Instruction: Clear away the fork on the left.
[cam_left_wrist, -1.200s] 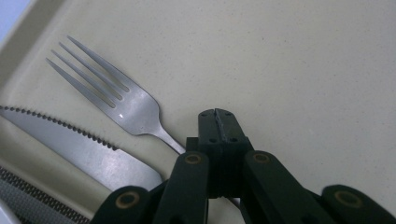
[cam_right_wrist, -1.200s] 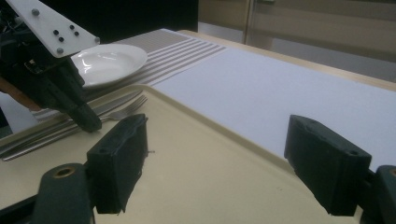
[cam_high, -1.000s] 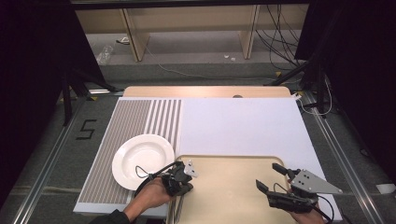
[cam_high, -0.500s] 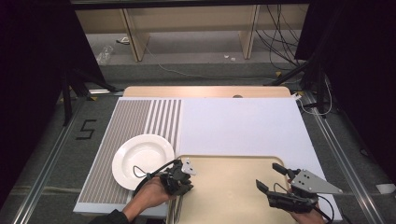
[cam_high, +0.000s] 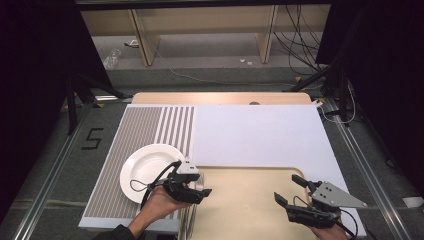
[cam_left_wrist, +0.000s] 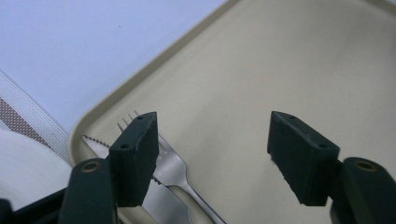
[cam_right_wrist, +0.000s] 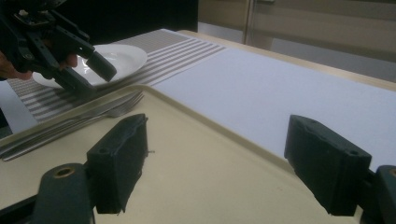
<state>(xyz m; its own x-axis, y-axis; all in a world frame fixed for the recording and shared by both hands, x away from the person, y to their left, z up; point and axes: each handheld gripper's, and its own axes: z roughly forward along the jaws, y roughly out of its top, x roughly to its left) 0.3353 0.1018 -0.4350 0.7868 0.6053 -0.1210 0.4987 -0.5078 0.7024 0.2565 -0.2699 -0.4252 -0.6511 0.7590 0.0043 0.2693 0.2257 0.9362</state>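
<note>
Fig.: cutlery being laid on the tray (cam_high: 250, 200), near-left corner. The fork (cam_left_wrist: 175, 170) and the knife (cam_left_wrist: 161, 205) are lying flat, side by side and touching, on the tray floor just inside its left rim; that part of the job is looking done. The plate (cam_high: 145, 167) is sitting on the striped mat (cam_high: 140, 130), just left of the tray, not yet on it — judged as what is left.

The left gripper (cam_high: 200, 189) is hanging just above the cutlery w/ its jaws having just been opening; they are now standing wide, nothing pressed between the pads. The fork is lying below and beside the view-left jaw, tines poking out past it.

The right gripper (cam_high: 290, 190) is hovering over the tray's right part, well apart from the cutlery, jaws wide and holding nothing.
</note>
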